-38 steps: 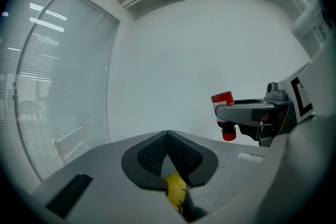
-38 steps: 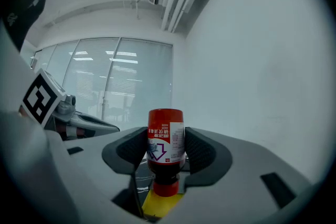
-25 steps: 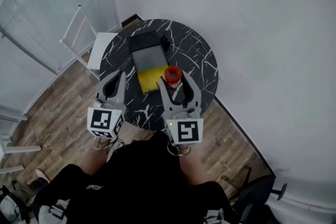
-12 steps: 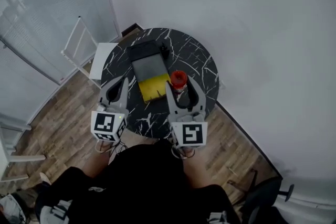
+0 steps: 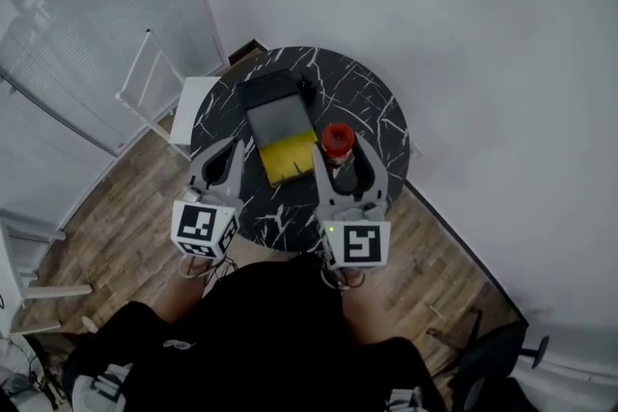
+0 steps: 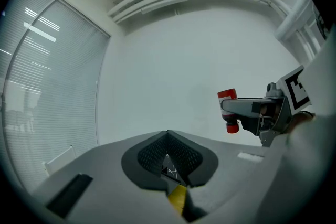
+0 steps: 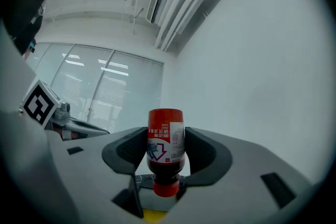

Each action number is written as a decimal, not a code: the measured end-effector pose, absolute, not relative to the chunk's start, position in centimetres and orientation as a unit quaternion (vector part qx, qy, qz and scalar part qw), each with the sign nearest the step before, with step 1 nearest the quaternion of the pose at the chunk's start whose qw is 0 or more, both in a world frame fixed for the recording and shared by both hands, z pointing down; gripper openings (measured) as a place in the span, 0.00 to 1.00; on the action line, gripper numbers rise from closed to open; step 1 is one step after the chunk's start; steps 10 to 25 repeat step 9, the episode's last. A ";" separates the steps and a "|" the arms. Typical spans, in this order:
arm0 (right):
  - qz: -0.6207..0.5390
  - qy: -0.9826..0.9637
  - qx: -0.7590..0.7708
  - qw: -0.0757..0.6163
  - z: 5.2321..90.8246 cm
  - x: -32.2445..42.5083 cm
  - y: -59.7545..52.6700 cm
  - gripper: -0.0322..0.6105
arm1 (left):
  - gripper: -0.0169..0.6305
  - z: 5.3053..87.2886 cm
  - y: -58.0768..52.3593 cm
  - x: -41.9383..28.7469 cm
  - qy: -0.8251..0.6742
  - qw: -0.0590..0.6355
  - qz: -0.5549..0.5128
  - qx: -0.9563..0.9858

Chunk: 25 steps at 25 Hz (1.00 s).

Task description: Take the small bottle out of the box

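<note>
Now, the largest thing is the round black marbled desk (image 5: 379, 109). On it lies the box (image 5: 274, 111), with a dark panel at its far end and yellow showing at its near end.

Left of the box, the left tongs (image 5: 222, 150) hang over the desk's edge. Their jaws are drawn together with nothing between them. Right of the box, the right tongs (image 5: 340, 159) are clamped on the small bottle (image 5: 336, 138). The bottle is clear of the box, in the air just beside its near right corner.

The lift looks done, so what remains is probably the carry and the put-down. To do that well, I would keep the squeeze steady on the labelled middle, where the pads sit now. Then I would move toward bare desk to the right of the box and lower slowly before letting go. The left tongs can stay left of the box, out of the way.

The bottle's long axis runs roughly up and down, crossing the jaws. Its wide red end points up and its narrow neck and red cap point down toward the desk. Set down as it is, it would land on the small cap and likely tip, so it would be wiser to turn it or lay it flat.
</note>
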State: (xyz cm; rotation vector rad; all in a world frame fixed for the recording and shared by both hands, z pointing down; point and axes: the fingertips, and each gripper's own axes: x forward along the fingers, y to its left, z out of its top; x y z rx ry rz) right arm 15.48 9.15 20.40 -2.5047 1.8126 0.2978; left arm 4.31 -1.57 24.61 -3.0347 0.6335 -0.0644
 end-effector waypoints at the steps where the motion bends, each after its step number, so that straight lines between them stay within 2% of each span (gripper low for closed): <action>1: 0.095 0.583 -0.807 0.017 20.5 15.6 9.2 0.38 | 0.02 24.6 -1.5 4.4 0.204 0.020 -0.022 -0.979; 25: 0.104 0.588 -0.802 0.006 20.2 16.7 9.3 0.38 | 0.02 24.1 -1.0 6.0 0.197 0.027 -0.019 -0.980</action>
